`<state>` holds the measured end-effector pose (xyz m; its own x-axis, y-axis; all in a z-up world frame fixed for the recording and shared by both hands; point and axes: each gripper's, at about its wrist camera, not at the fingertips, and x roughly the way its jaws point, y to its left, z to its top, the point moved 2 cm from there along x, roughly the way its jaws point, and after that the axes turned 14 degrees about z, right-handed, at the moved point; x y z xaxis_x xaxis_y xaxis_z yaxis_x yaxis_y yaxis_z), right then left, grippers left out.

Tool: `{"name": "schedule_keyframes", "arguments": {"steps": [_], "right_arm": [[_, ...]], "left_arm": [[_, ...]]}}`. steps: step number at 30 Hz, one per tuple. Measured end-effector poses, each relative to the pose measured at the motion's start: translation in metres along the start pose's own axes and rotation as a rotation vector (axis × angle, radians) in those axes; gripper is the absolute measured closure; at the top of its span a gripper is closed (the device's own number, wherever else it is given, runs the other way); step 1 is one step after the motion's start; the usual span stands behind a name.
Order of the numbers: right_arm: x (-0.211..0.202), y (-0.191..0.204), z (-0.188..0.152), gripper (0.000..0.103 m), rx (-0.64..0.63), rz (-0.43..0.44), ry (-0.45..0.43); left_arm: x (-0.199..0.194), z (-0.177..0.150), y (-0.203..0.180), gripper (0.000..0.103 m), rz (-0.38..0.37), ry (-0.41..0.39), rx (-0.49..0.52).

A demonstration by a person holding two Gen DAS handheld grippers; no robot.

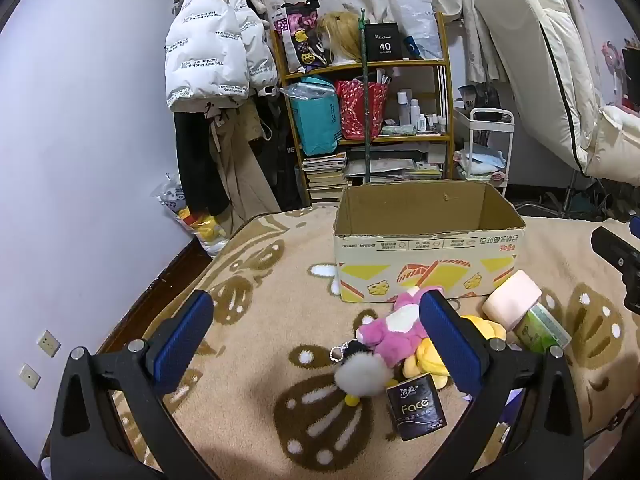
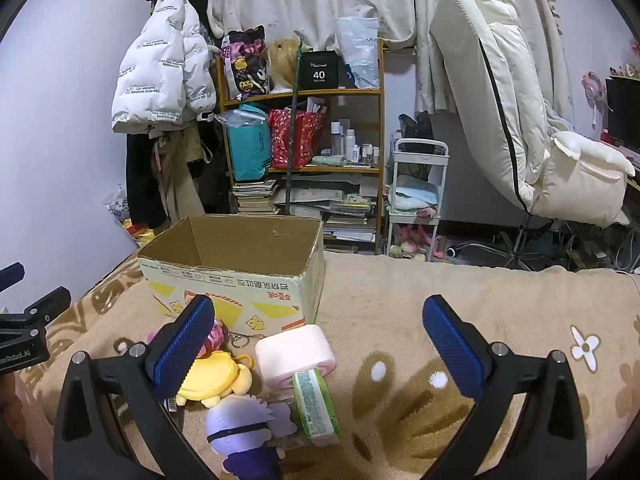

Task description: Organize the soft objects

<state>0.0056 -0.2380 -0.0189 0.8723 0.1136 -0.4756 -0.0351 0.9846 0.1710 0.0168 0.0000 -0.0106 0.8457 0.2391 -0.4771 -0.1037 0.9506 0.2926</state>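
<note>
you have one cardboard box [image 1: 428, 264] standing open-topped on the bed, and nothing shows inside it from either wrist view. in front of it sits the pile of soft things: one pink plush [image 1: 394, 330], one yellow plush [image 2: 216, 376] lying partly under it, one white pompom keychain [image 1: 362, 376], one purple-haired doll [image 2: 246, 428] nearest the right gripper, one pink roll-shaped pack [image 2: 296, 352], one green tissue pack [image 2: 316, 408] leaning against it, and one black "face" tissue pack [image 1: 416, 406] (seven items you can count, all outside the box and bunched together, most touching a neighbour).

your left gripper [image 1: 316, 342] hovers over the blanket with its jaws as wide as they go and nothing between the blue pads; its right finger overlaps the pink and yellow plush in view, but whether it touches them you cannot tell. your right gripper [image 2: 318, 346] is likewise fully spread and holds nothing, with the pink pack and green pack showing between its fingers, lower down.

the surface is a beige blanket [image 1: 256, 336] with brown and white flower-like patterns. behind it stand one wooden shelf [image 2: 304, 148] crammed with bags, bottles and books, one white puffer jacket [image 1: 208, 52] hanging on the wall, one small white cart [image 2: 416, 196] and one cream reclining chair [image 2: 516, 112].
</note>
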Motion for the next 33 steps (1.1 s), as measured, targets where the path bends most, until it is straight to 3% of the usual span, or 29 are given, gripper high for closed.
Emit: {"name": "schedule_keyframes", "arguments": {"steps": [33], "right_arm": [[-0.0011,-0.0001,0.001,0.0,-0.006,-0.001,-0.007]], "left_arm": [[0.0,0.0001,0.0002,0.001,0.007,-0.005,0.007]]}}
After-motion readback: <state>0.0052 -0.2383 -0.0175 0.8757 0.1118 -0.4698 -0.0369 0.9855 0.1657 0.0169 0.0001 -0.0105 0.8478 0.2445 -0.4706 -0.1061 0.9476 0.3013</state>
